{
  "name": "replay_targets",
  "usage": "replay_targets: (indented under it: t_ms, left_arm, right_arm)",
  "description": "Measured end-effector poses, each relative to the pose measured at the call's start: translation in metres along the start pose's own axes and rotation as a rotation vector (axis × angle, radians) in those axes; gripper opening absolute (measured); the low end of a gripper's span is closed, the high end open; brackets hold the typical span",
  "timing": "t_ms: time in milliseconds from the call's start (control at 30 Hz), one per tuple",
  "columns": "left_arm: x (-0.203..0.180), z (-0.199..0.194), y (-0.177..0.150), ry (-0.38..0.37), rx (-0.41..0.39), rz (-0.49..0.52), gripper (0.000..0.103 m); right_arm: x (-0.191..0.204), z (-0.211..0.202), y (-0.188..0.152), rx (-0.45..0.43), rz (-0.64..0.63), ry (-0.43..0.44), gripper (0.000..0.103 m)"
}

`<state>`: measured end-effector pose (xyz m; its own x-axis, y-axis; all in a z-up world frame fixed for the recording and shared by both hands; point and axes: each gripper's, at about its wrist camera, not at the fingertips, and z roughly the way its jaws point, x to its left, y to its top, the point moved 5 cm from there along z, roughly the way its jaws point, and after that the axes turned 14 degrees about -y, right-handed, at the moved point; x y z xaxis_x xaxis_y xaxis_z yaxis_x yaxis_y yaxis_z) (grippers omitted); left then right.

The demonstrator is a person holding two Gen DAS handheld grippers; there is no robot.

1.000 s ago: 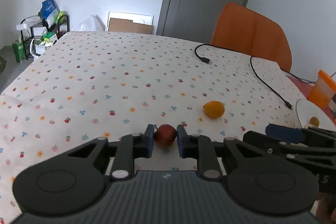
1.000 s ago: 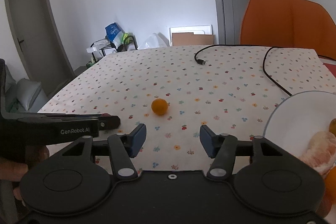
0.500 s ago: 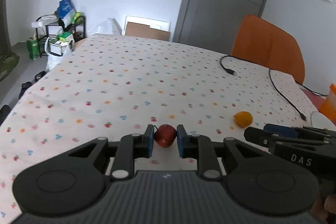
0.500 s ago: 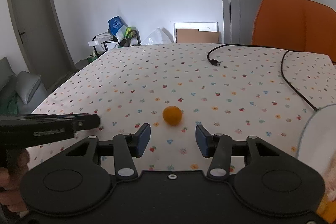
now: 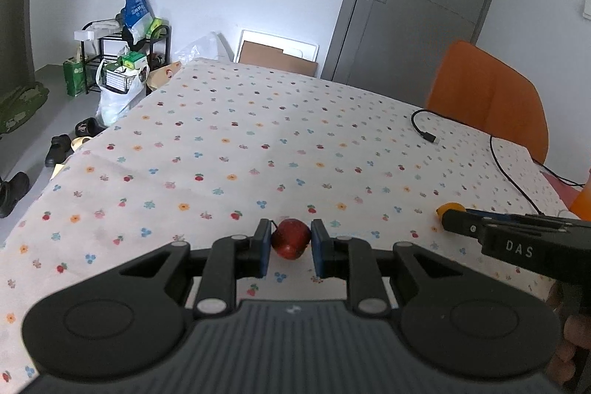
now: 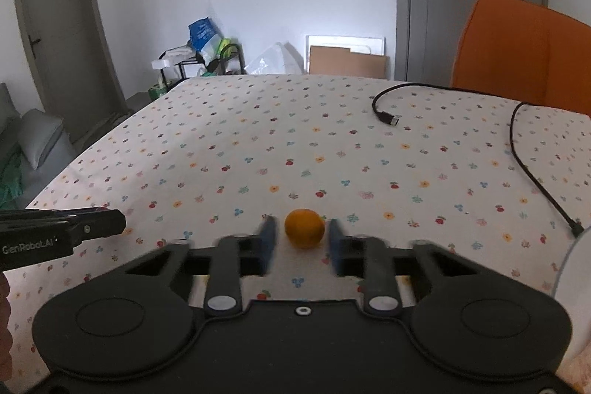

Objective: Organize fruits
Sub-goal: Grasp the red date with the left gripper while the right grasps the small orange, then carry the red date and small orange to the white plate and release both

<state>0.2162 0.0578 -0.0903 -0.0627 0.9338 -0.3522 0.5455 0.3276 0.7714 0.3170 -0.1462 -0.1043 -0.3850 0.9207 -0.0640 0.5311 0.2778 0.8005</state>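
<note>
A small red apple (image 5: 290, 239) sits between the blue pads of my left gripper (image 5: 290, 248), which is shut on it just above the flowered tablecloth (image 5: 258, 143). An orange (image 6: 304, 228) lies on the cloth between the fingertips of my right gripper (image 6: 301, 240). Its blue pads are blurred with motion and stand right at the fruit's sides. In the left wrist view the right gripper (image 5: 456, 220) reaches in from the right, hiding most of the orange (image 5: 448, 207). In the right wrist view the left gripper (image 6: 110, 222) shows at the left edge.
A white plate's rim (image 6: 576, 268) shows at the right edge. A black cable (image 6: 384, 115) trails over the far right of the table. An orange chair (image 5: 487, 98) stands behind it. An orange container (image 5: 583, 205) shows at the left wrist view's right edge.
Both grippers have shifted left across the table. The right jaws have come in from wide apart to the orange's sides. The plate has slid to the right edge. The left still holds the apple.
</note>
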Motion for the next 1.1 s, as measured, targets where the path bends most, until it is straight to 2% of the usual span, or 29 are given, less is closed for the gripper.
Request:
replay_targets:
  t_ms: [267, 1100]
  left_arm:
    - [-0.007, -0.01, -0.003, -0.022, -0.014, 0.003, 0.021]
    - [-0.064, -0.051, -0.014, -0.106, -0.064, 0.079, 0.021]
  right_arm:
    - [0.0, -0.019, -0.006, -0.013, -0.006, 0.003, 0.021]
    - [-0.036, -0.103, -0.036, -0.075, 0.081, -0.025, 0.021]
